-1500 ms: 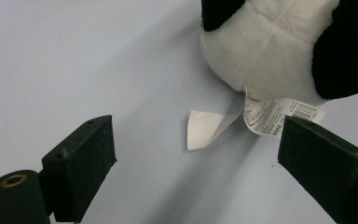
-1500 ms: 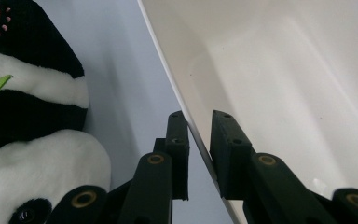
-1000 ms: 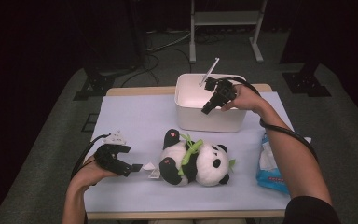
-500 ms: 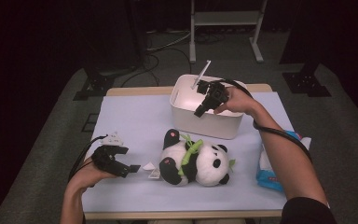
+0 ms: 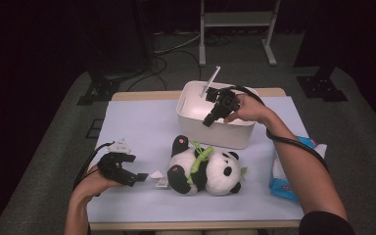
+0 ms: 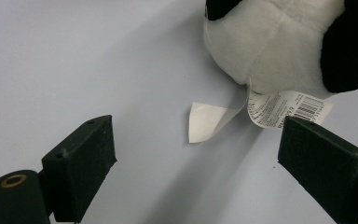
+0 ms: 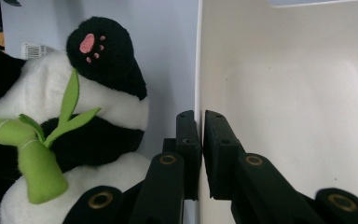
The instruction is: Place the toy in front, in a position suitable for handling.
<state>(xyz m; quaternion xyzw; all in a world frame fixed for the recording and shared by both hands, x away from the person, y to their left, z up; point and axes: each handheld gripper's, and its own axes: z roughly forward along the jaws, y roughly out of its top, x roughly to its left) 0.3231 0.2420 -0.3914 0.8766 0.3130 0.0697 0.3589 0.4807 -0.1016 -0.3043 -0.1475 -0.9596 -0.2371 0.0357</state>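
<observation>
Left gripper (image 5: 142,176): mine sits open on the mat, jaws wide, panda's tag (image 6: 286,108) just ahead, nothing between them.
Panda (image 5: 203,166): lying mid-table, just in front of the bin.
Bin (image 5: 191,115): right gripper (image 5: 208,121) is clamped on its near wall.
Risk: I judge a one-sided pinch could tip the bin, or drag it into the panda.

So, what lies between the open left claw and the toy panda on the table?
Between the left claw and the panda lie only the panda's paper tags, flat on the bare table cover. The left gripper view shows this best.
</observation>
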